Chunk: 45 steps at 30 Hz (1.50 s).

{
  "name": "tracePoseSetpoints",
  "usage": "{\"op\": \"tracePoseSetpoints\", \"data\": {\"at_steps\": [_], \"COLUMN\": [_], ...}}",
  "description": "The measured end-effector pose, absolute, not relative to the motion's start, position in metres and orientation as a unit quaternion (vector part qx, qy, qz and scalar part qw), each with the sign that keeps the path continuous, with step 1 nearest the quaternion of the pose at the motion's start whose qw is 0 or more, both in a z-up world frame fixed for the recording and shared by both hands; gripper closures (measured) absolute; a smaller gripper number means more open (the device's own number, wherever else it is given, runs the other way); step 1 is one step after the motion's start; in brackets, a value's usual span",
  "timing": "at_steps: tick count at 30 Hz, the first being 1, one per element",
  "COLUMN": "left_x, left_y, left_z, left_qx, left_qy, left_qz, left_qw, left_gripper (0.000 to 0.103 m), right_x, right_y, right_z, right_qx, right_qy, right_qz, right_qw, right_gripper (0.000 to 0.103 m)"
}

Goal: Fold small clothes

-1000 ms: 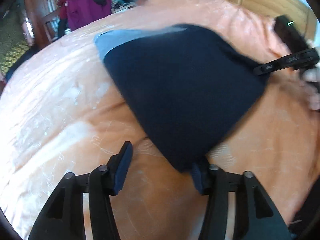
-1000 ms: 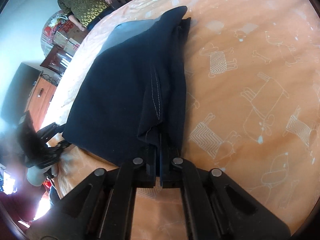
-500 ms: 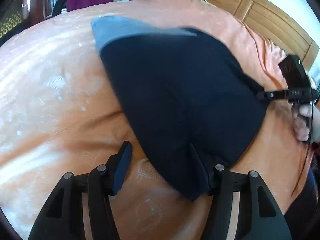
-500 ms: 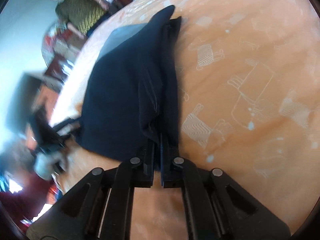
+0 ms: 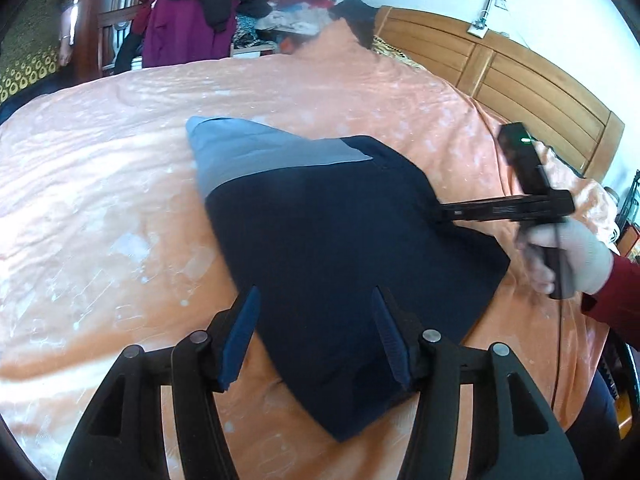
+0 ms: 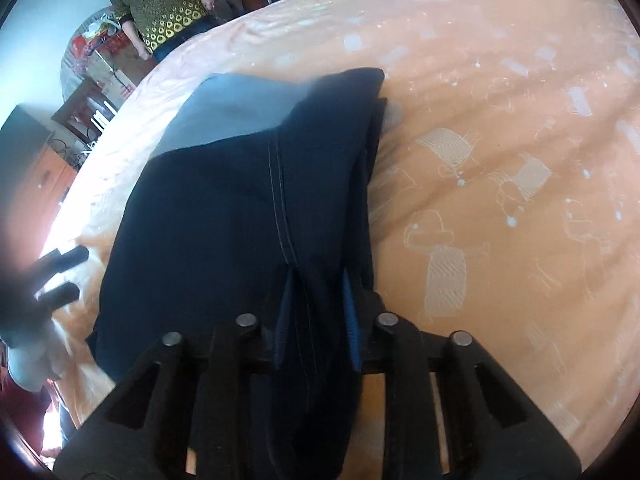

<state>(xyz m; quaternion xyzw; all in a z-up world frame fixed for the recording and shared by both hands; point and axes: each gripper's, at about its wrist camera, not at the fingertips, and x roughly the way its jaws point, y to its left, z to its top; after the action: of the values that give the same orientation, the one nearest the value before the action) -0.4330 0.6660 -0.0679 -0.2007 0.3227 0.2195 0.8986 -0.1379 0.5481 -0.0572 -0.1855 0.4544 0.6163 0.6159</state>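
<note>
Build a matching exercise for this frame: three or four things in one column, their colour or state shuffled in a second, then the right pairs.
Things:
1. left gripper
2. right gripper
3. garment
4. bedspread

States:
A. orange, printed with pale animal figures
B. jaws apart, a fold of cloth between them
C. dark navy with a grey-blue panel at the far end
D. jaws wide open over a garment corner

Pairs: 1-D, 2-B, 3-C, 4-A

Navy garment (image 5: 352, 240) with a grey-blue panel (image 5: 256, 152) on an orange bedsheet (image 6: 500, 100) printed with pale outlined animals; blue gripper pads (image 5: 240, 336).
</note>
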Motion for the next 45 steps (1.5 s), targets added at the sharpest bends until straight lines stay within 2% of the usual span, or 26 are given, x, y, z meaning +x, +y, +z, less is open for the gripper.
{"op": "tracePoseSetpoints", "data": {"at_steps": [3,6,7,11,15,20,21,23,24,26,27,30,31,33,34,35,36,39,42,44,45], "left_x": [-0.427,-0.422,-0.423,-0.435,-0.424,-0.382,-0.374,-0.365,-0.362,-0.359,-0.359,-0.36,-0.352,-0.335,-0.328,-0.328,-0.332,-0.341,-0.366,-0.39,-0.399], "left_y": [0.665,0.662,0.661,0.661,0.678,0.727,0.739,0.766,0.78,0.796,0.8,0.814,0.82,0.837,0.85,0.862,0.867,0.849,0.802,0.765,0.749], "left_z": [-0.073,-0.081,-0.084,-0.078,-0.068,-0.071,-0.077,-0.089,-0.092,-0.086,-0.078,-0.06,-0.063,-0.085,-0.106,-0.12,-0.124,-0.102,-0.072,-0.063,-0.065], "left_qx": [-0.199,-0.199,-0.203,-0.209,-0.199,-0.195,-0.197,-0.21,-0.219,-0.212,-0.201,-0.198,-0.183,-0.174,-0.191,-0.227,-0.248,-0.218,-0.176,-0.162,-0.164], "left_qy": [0.329,0.341,0.344,0.327,0.317,0.319,0.33,0.336,0.334,0.333,0.328,0.285,0.295,0.339,0.373,0.38,0.369,0.362,0.346,0.339,0.344], "left_qz": [0.215,0.209,0.21,0.219,0.218,0.199,0.199,0.197,0.191,0.192,0.203,0.191,0.199,0.217,0.224,0.224,0.22,0.219,0.192,0.179,0.177], "left_qw": [0.897,0.895,0.892,0.895,0.901,0.906,0.902,0.897,0.897,0.898,0.9,0.918,0.917,0.899,0.88,0.868,0.868,0.879,0.901,0.909,0.908], "left_gripper": [0.043,0.043,0.043,0.043,0.043,0.042,0.041,0.041,0.038,0.051,0.052,0.043,0.04,0.04,0.027,0.023,0.022,0.034,0.034,0.031,0.026], "right_x": [-0.133,-0.116,-0.11,-0.116,-0.141,-0.145,-0.143,-0.137,-0.135,-0.132,-0.131,-0.125,-0.123,-0.115,-0.111,-0.111,-0.114,-0.124,-0.149,-0.169,-0.174], "right_y": [0.542,0.536,0.531,0.515,0.532,0.587,0.596,0.607,0.607,0.605,0.604,0.623,0.632,0.66,0.671,0.674,0.673,0.64,0.58,0.538,0.528], "right_z": [-0.058,-0.067,-0.069,-0.04,-0.017,-0.035,-0.04,-0.05,-0.049,-0.038,-0.029,-0.02,-0.023,-0.043,-0.059,-0.065,-0.062,-0.031,-0.003,-0.007,-0.015], "right_qx": [-0.168,-0.145,-0.142,-0.145,-0.164,-0.23,-0.243,-0.271,-0.278,-0.274,-0.265,-0.232,-0.233,-0.235,-0.238,-0.238,-0.237,-0.225,-0.211,-0.218,-0.225], "right_qy": [0.443,0.461,0.467,0.427,0.382,0.381,0.387,0.389,0.387,0.381,0.37,0.365,0.367,0.401,0.428,0.436,0.432,0.394,0.354,0.354,0.368], "right_qz": [0.614,0.595,0.585,0.59,0.64,0.651,0.651,0.647,0.647,0.647,0.654,0.667,0.664,0.651,0.639,0.633,0.633,0.644,0.68,0.692,0.691], "right_qw": [0.631,0.643,0.648,0.67,0.647,0.615,0.606,0.597,0.595,0.601,0.605,0.607,0.609,0.6,0.593,0.594,0.598,0.616,0.606,0.59,0.581], "right_gripper": [0.103,0.103,0.098,0.098,0.098,0.091,0.091,0.101,0.103,0.103,0.099,0.071,0.069,0.068,0.069,0.069,0.069,0.069,0.069,0.069,0.068]}}
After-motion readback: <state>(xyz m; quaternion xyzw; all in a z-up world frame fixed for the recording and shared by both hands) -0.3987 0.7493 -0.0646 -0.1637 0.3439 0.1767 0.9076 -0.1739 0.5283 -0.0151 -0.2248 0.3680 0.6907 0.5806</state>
